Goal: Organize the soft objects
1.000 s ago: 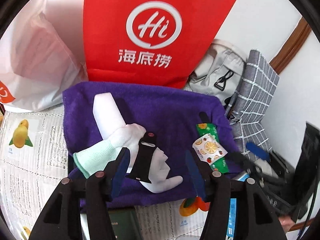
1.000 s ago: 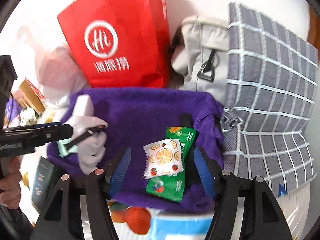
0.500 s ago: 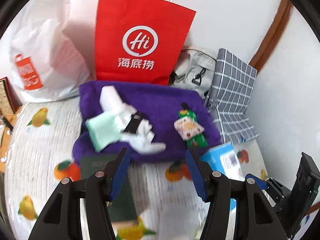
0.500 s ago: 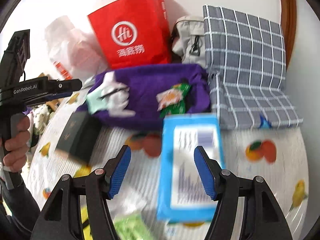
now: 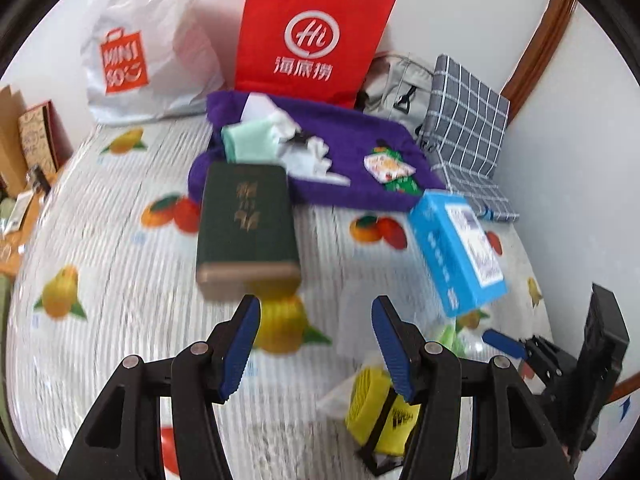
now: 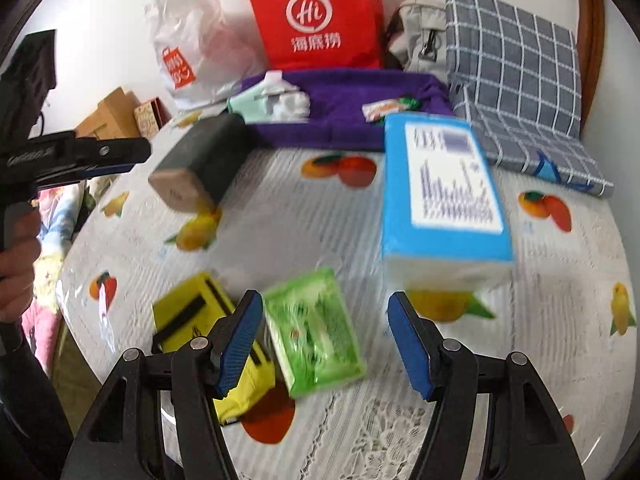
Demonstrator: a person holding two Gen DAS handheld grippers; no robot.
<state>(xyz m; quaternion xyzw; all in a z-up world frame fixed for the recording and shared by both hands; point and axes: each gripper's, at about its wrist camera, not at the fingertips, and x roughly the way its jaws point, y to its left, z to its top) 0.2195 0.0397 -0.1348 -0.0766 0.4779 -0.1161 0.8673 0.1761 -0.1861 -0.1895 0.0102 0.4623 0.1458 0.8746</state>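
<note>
Both grippers hang over a bench [image 6: 280, 236] covered with a fruit-print cloth, and both pairs of jaws stand apart with nothing between the pads. The left gripper [image 5: 316, 344] points at bare cloth; the dark green book [image 5: 246, 222] lies just beyond its jaws, and a yellow packet [image 5: 370, 404] with black bands lies low beside its right finger. The right gripper [image 6: 324, 340] has a green wet-wipe pack [image 6: 314, 328] lying on the cloth just ahead of its jaws, closer to the left finger and not touched by either pad; the same yellow packet [image 6: 192, 320] sits partly behind that finger. A blue tissue box [image 6: 440, 196] lies just beyond the right finger. The soft things already gathered lie well ahead of both grippers at the far side of the bench: a purple towel [image 5: 360, 136] carries a white glove with a mint cuff [image 5: 252, 140], a dark strap on it, and 2 fruit-print snack sachets [image 5: 390, 170]. Behind the towel stand a red paper bag [image 5: 308, 36] and a white plastic shopping bag [image 5: 148, 48], with a grey checked cloth [image 6: 516, 76] and a beige bag to the right.
</note>
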